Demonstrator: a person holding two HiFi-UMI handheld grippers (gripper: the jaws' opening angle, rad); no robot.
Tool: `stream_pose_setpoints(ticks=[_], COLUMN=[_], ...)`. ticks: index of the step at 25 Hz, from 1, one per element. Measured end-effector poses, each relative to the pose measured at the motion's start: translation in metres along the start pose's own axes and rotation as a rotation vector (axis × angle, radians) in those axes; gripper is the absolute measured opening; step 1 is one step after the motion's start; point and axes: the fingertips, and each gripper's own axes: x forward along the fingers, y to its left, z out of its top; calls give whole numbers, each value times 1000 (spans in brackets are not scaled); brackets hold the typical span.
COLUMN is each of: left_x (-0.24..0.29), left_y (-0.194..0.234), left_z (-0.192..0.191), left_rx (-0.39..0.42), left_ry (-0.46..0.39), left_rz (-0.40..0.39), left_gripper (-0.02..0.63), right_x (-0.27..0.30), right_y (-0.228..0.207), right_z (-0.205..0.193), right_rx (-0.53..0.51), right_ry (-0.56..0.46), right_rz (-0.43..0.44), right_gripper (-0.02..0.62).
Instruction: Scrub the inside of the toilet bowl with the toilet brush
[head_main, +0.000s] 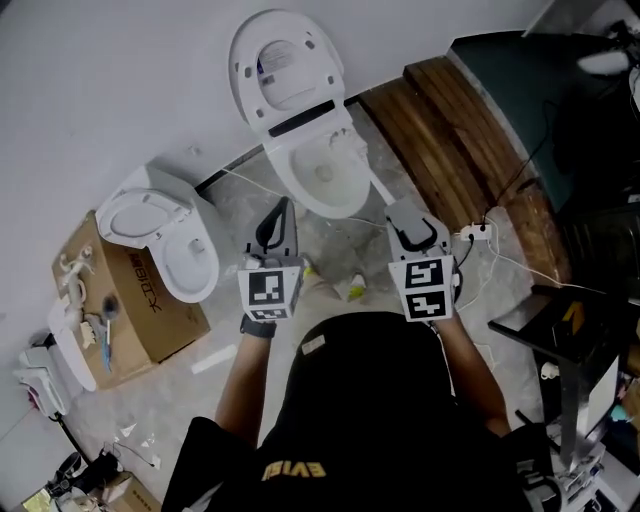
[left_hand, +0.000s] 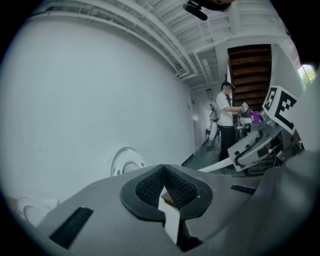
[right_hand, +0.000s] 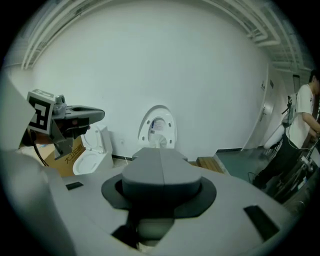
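Note:
A white toilet (head_main: 322, 172) stands against the wall with its lid (head_main: 285, 62) raised and its bowl uncovered. In the head view my left gripper (head_main: 281, 208) and right gripper (head_main: 402, 214) hover side by side above the floor, just short of the bowl. Both are shut and hold nothing. The left gripper view shows its jaws (left_hand: 163, 167) meeting at the tip, pointed up at the wall. The right gripper (right_hand: 160, 151) points at the toilet (right_hand: 159, 129). I cannot make out a toilet brush in any view.
A second white toilet (head_main: 172, 240) sits at the left beside a cardboard box (head_main: 150, 310) with small items on top. Wooden steps (head_main: 455, 135) lie at the right, with cables and a power strip (head_main: 478, 232). A person (left_hand: 227, 120) stands far off.

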Motion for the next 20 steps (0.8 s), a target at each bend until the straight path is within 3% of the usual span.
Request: stream_pose_setpoints(ticks=[20], left_x=[-29], left_y=[8], left_z=[-19], left_rx=[103], left_ry=[62], left_rz=[-5], left_gripper=[18], right_x=[-9], right_y=[26], right_z=[-7], right_rx=[16], right_ry=[-16], right_rz=[40], right_gripper=[161])
